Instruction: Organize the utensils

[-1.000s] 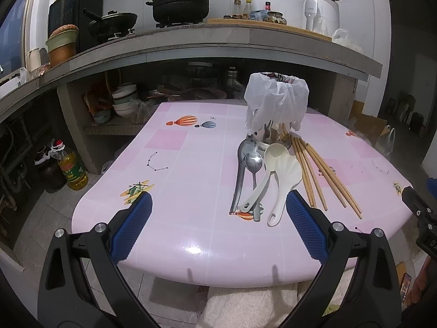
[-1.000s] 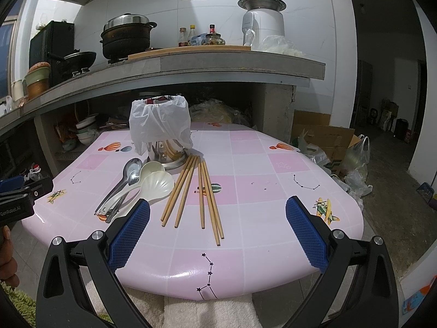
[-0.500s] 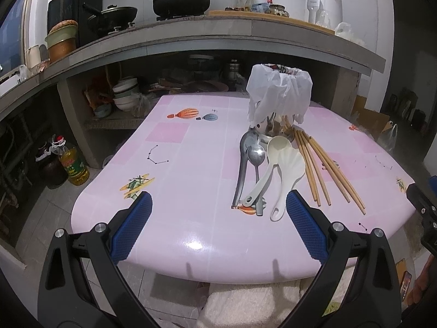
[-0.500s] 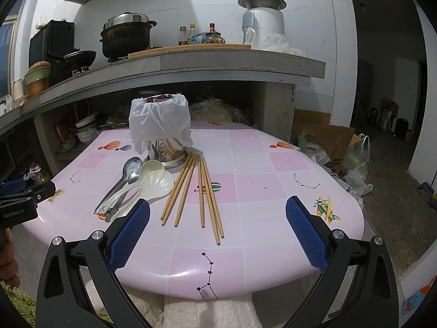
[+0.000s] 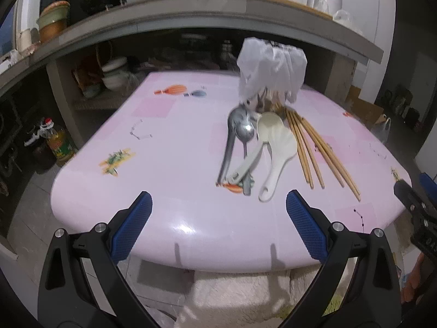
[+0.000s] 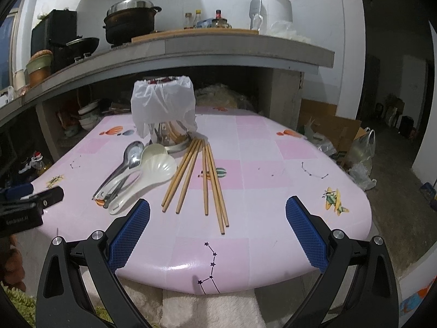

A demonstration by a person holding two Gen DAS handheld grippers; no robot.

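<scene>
Left gripper (image 5: 218,205) hangs over the near edge of the pink table (image 5: 174,142), blue pads spread wide with nothing between them. Right gripper (image 6: 218,213) does the same over its own stretch of the near edge, jaws wide apart and empty. At the far left of the right wrist view, the black body of the left gripper pokes in, level with the table edge.

Out past the fingers lie the utensils, all flat on the tabletop. Two metal spoons (image 6: 128,161) sit furthest left, bowls pointing away. Touching them, two white rice paddles (image 6: 153,169) overlap, handles toward the near edge. Just beside those on the right, the wooden chopsticks (image 6: 202,177) fan out loosely. Behind the whole lot stands the metal utensil holder (image 6: 169,134), upright, its top draped in a white plastic bag (image 6: 162,104). The left wrist view is a bit blurred.
</scene>
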